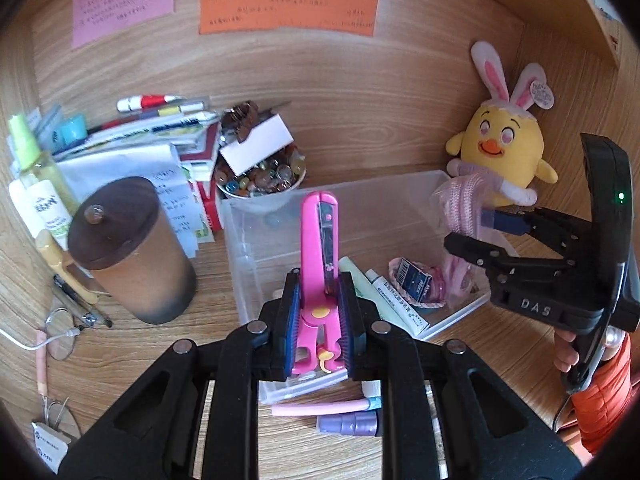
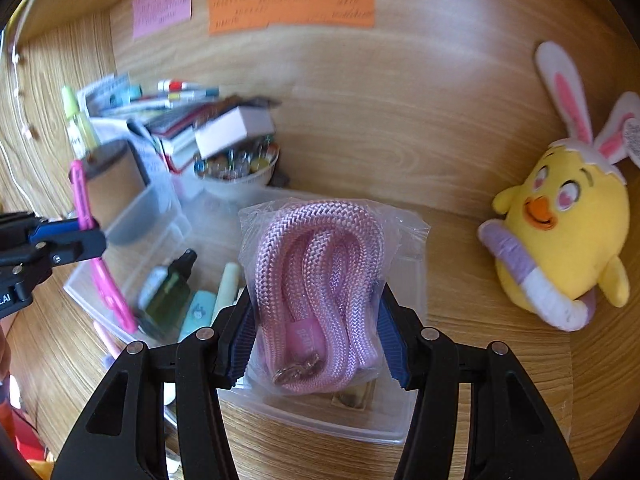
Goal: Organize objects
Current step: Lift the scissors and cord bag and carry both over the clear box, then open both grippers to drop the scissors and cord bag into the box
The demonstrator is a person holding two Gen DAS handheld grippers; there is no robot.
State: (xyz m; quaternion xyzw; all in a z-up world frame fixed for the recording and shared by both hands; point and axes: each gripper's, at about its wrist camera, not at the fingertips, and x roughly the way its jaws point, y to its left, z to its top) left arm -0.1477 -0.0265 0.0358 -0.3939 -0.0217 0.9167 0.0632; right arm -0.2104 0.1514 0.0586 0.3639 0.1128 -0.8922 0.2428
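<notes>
My left gripper [image 1: 318,320] is shut on a pink stapler [image 1: 320,248] that stands upright between the blue pads, above a clear plastic box [image 1: 256,240]. The same stapler [image 2: 86,216] and left gripper [image 2: 84,236] show at the left of the right wrist view. My right gripper [image 2: 316,332] is shut on a pink braided rope in a clear bag [image 2: 320,280], held over the right end of the clear box [image 2: 360,424]. From the left wrist view the right gripper [image 1: 480,228] holds the bagged rope [image 1: 464,200] above the box's right side.
Inside the box lie a tube [image 1: 396,300], a small blue pack [image 1: 412,276] and a green bottle [image 2: 172,292]. A brown lidded canister [image 1: 128,248], a bowl of beads [image 1: 260,180], a paper stack [image 1: 160,140], glasses [image 1: 60,332] and a yellow plush chick [image 2: 568,236] surround it.
</notes>
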